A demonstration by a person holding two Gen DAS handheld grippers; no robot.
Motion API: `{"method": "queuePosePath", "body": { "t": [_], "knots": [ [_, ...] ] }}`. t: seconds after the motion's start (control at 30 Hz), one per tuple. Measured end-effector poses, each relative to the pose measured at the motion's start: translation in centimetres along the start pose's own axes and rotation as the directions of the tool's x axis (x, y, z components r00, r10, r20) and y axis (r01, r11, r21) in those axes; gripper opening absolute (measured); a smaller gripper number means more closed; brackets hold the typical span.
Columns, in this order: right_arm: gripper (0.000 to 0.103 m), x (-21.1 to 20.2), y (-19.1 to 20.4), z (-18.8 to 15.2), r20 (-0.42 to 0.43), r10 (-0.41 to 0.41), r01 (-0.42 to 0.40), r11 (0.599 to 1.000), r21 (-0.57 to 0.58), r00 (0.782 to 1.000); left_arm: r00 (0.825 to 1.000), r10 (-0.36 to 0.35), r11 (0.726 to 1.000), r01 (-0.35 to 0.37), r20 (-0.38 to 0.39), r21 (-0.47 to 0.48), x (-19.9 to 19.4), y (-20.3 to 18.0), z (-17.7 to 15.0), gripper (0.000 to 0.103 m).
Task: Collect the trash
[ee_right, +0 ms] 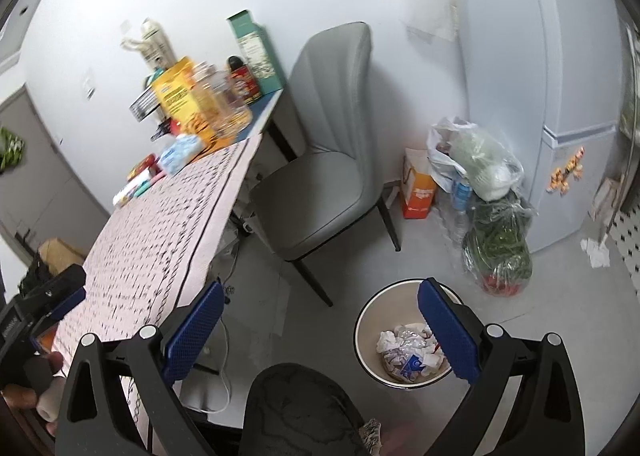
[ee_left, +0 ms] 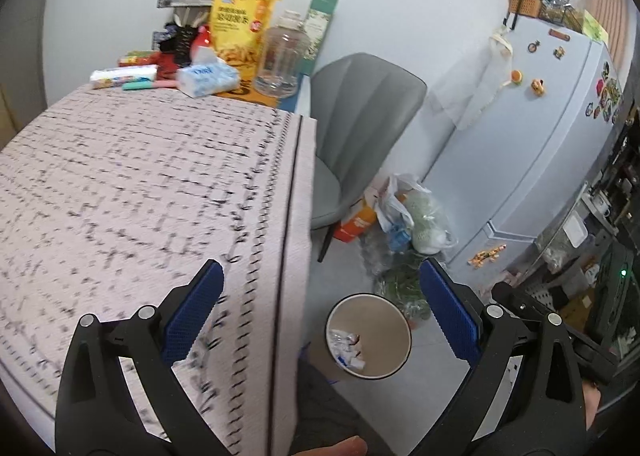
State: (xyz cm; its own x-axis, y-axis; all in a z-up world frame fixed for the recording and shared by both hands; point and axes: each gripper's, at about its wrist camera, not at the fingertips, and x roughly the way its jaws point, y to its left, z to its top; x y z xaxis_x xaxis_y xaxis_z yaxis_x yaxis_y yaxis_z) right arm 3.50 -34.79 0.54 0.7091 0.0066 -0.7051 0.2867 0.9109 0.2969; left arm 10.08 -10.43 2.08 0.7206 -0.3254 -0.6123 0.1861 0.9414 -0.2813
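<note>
Both grippers spread empty, bin (ee_right: 402, 336) partly hidden, trash (ee_right: 410, 350) blurred

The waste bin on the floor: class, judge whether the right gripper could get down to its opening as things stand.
Probably yes. The right gripper is open and empty, and the waste bin stands open-topped on bare floor below it, beside the table. Nothing lies across the bin's mouth; only crumpled trash sits inside.

bin (ee_right: 402, 332) on floor, R of table (ee_left: 140, 184) | trash (ee_right: 412, 350) in bin | chair (ee_right: 328, 160) behind
</note>
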Motion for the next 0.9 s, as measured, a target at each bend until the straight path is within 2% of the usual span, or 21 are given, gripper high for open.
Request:
{"method": "queuePosePath", "body": {
  "t": [0.33,0.53,0.7,0.9],
  "knots": [
    [0.095,-2.6,4.3,-1.8,0.021,0.019,-0.018,0.997,-0.070,1.000,0.993,0.081,0.996,-0.084,0.082,0.036,-6.2,1.2,-1.7,0.097],
    [0.095,-4.2,6.3,-2.6,0.044,0.016,-0.010,0.992,-0.129,0.999,0.990,0.101,0.994,-0.105,0.094,0.037,-8.0,1.8,-3.1,0.097],
    [0.095,-4.8,7.1,-3.4,0.027,0.034,-0.029,0.988,-0.150,0.999,0.987,0.120,0.992,-0.123,0.107,0.020,-9.3,2.8,-4.5,0.097],
    [0.095,-5.5,7.8,-4.0,0.043,0.045,-0.036,0.984,-0.176,0.998,0.986,0.120,0.993,-0.120,0.117,-0.007,-9.9,3.5,-4.7,0.097]
  ]
}}
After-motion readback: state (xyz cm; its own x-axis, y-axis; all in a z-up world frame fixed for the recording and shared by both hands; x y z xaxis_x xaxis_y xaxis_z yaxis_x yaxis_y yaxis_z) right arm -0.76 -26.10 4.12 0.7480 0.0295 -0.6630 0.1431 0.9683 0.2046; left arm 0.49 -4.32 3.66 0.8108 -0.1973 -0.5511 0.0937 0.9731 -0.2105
